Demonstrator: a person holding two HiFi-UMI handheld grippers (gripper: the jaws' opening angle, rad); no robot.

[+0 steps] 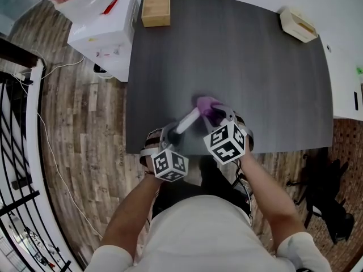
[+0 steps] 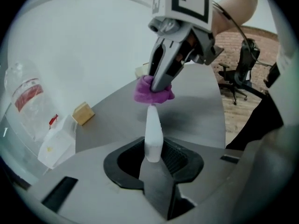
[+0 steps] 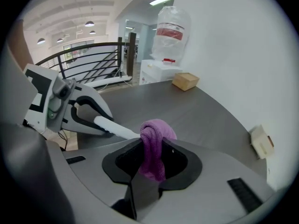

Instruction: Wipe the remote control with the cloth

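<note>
A slim white remote control [image 1: 188, 121] [image 2: 153, 133] [image 3: 114, 127] is held above the near part of the dark table [image 1: 238, 55], with my left gripper [image 1: 173, 135] [image 2: 153, 158] shut on its near end. It points away toward the purple cloth [image 1: 207, 107] [image 2: 153, 91] [image 3: 153, 146]. My right gripper [image 1: 218, 118] [image 3: 152, 171] is shut on the bunched cloth. The cloth touches the remote's far tip. In the left gripper view the right gripper [image 2: 163, 73] comes down from above onto the cloth. In the right gripper view the left gripper [image 3: 77, 113] shows at left.
A wooden box [image 1: 156, 5] stands at the table's far left edge and a pale holder [image 1: 298, 25] at its far right corner. A white cabinet [image 1: 105, 33] with a plastic bag stands left of the table. A black railing [image 1: 17, 169] runs along the left and an office chair [image 2: 236, 73] stands off to the right.
</note>
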